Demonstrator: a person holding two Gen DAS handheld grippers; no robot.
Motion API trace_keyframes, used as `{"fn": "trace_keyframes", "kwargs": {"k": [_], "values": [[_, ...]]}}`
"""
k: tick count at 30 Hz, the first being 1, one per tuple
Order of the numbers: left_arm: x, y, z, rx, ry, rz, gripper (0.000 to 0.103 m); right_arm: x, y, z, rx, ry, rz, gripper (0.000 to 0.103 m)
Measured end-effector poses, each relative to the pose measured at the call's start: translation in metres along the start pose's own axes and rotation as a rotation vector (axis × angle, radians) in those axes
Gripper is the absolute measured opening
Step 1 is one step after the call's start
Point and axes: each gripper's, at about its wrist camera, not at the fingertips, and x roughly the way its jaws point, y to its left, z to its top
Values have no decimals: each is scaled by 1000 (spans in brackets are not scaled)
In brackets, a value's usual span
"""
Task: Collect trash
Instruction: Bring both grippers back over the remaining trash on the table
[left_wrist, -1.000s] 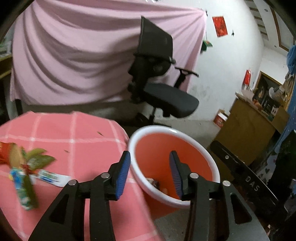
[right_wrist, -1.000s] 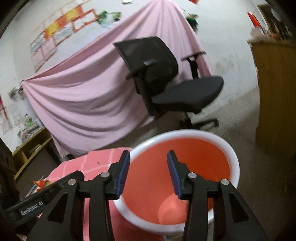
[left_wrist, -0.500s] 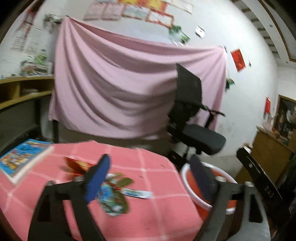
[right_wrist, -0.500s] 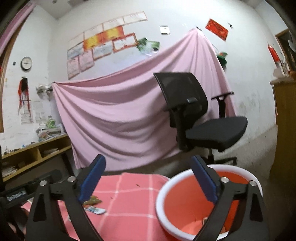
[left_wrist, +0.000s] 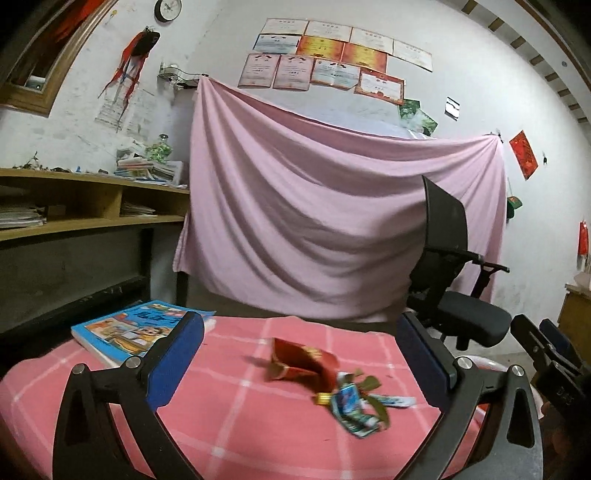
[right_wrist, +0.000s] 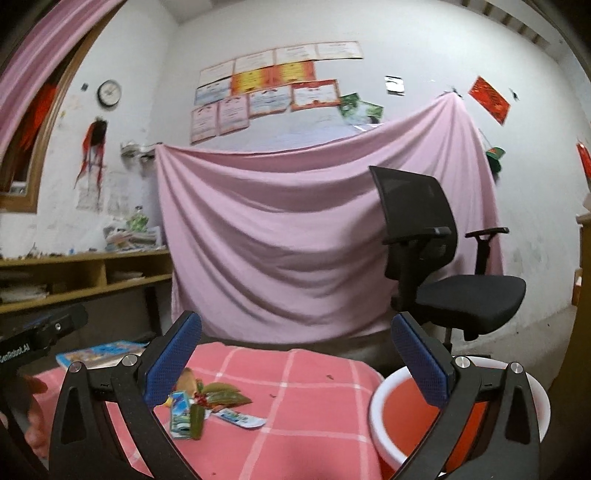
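Observation:
A small heap of trash lies on the pink checked tablecloth (left_wrist: 229, 410): a crumpled red wrapper (left_wrist: 301, 363) and blue-green wrappers with leaves (left_wrist: 356, 406). The right wrist view shows the same heap (right_wrist: 195, 404) with a white-blue wrapper (right_wrist: 240, 419) beside it. A white-rimmed orange bin (right_wrist: 382, 391) stands off the table's right end. My left gripper (left_wrist: 299, 321) hovers over the table short of the heap, its jaws opening wide with nothing between them. My right gripper (right_wrist: 295, 319) is open and empty, with the bin at its lower right.
A blue picture book (left_wrist: 133, 330) lies at the table's far left corner. A black office chair (right_wrist: 443, 266) stands behind the bin before a hanging pink sheet (left_wrist: 332, 221). Wooden shelves (left_wrist: 74, 206) run along the left wall.
Both grippers swung left from over the bin toward the table and opened wide. The trash heap and book came into view; the bin slid to the right edge.

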Motion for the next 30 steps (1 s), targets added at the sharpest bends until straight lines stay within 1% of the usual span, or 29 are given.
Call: {"fn": "trace_keyframes", "kwargs": {"k": [4,7,9,10,12,16,19,22,24,27,28,29,30], "values": [[4,4,-5,31,14,11,101,10,9,-4,-28,31,13,103],[9,5,-10,52,35,19,101,19,14,-8,-44,71,26,103],[14,7,-13,44,58,19,101,25,17,-11,-49,102,41,103],[16,8,-14,38,67,18,101,29,17,-13,-50,132,49,103],[21,12,-14,28,87,17,101,32,17,-14,-48,148,48,103],[31,14,-17,25,142,20,101,43,13,-19,-24,215,41,103],[37,13,-19,29,178,11,101,54,9,-23,0,287,44,103],[48,9,-20,33,239,-4,101,68,9,-29,11,373,53,103],[59,7,-23,36,301,-14,101,76,11,-33,9,426,69,102],[77,3,-30,31,401,-28,100,84,14,-38,-2,486,94,89],[82,2,-32,27,433,-43,100,87,14,-39,-5,506,102,82],[86,0,-34,23,458,-57,98,92,15,-42,-8,533,115,77],[89,-2,-37,20,481,-72,96,96,14,-44,-7,562,129,75]]}}
